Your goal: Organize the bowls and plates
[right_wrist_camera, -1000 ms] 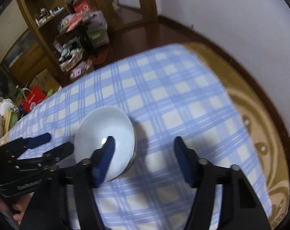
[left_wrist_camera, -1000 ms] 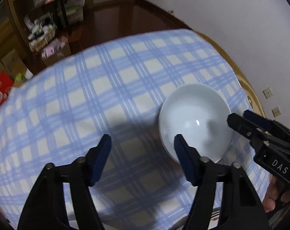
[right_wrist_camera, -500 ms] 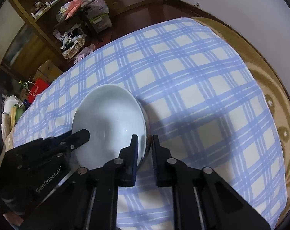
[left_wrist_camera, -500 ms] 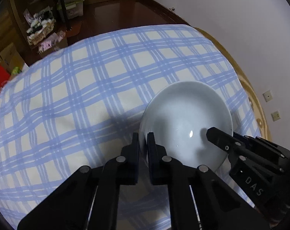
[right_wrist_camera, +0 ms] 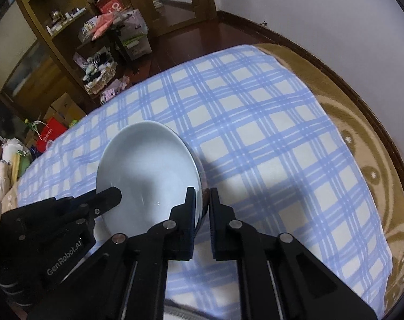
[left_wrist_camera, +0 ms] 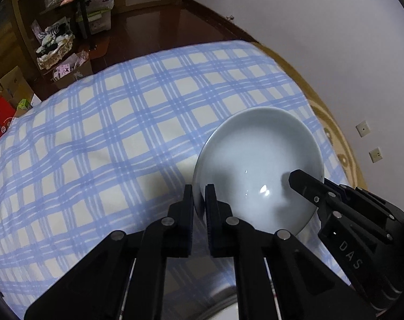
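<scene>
A pale blue-white bowl (left_wrist_camera: 258, 170) sits over the blue checked tablecloth (left_wrist_camera: 116, 138), tilted a little and casting a shadow beneath it. My left gripper (left_wrist_camera: 199, 194) is shut on the bowl's left rim, one pad inside and one outside. The right gripper (left_wrist_camera: 299, 180) grips the opposite rim in that view. In the right wrist view the bowl (right_wrist_camera: 146, 170) lies left of centre. There my right gripper (right_wrist_camera: 203, 200) is shut on its right rim, and the left gripper (right_wrist_camera: 114, 194) bites the other side.
A rounded grey-white edge of some dish (left_wrist_camera: 220, 302) shows blurred under the grippers at the table's near edge. A brown patterned table border (right_wrist_camera: 362, 144) runs along the white wall on the right. Shelves and boxes (right_wrist_camera: 68, 53) stand beyond the far edge.
Both grippers went from wide open beside the bowl to shut on its opposite rims. The bowl now looks larger and nearer, slightly raised off the cloth.
</scene>
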`<state>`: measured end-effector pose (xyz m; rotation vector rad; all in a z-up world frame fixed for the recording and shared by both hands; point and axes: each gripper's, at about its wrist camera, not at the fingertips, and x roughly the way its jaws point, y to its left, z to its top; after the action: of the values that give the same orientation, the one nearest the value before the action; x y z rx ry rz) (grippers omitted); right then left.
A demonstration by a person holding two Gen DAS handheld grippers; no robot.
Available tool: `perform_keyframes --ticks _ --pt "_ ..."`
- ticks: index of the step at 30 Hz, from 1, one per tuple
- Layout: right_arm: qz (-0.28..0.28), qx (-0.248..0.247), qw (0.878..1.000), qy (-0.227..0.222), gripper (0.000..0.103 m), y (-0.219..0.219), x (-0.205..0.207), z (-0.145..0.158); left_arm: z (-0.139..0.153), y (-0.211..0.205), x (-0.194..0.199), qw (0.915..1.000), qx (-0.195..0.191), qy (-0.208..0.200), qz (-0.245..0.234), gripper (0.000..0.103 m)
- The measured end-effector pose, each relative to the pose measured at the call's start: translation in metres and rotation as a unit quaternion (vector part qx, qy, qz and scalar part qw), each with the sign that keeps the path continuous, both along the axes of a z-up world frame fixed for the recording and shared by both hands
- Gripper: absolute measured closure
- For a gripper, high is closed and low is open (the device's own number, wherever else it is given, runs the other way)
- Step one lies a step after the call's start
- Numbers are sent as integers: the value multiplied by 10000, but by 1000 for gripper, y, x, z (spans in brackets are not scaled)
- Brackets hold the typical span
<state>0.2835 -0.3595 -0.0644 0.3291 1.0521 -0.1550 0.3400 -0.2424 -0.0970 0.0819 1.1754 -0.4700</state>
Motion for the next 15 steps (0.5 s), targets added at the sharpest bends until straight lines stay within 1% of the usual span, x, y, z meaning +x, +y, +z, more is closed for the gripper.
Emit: perform_keyframes --ticks 4,6,9,15 --pt "-92 41 9998 -191 93 8 -14 20 24 8 -17 9996 -16 -263 -95 94" --pt "-99 77 9995 -298 93 13 -23 30 37 14 -26 9991 58 -395 -118 94" --pt "-2 92 9991 -403 93 26 -34 42 55 27 -39 9984 86 -562 -10 95" --pt "220 119 9977 -632 93 53 -56 68 80 60 -66 9975 15 -694 92 94"
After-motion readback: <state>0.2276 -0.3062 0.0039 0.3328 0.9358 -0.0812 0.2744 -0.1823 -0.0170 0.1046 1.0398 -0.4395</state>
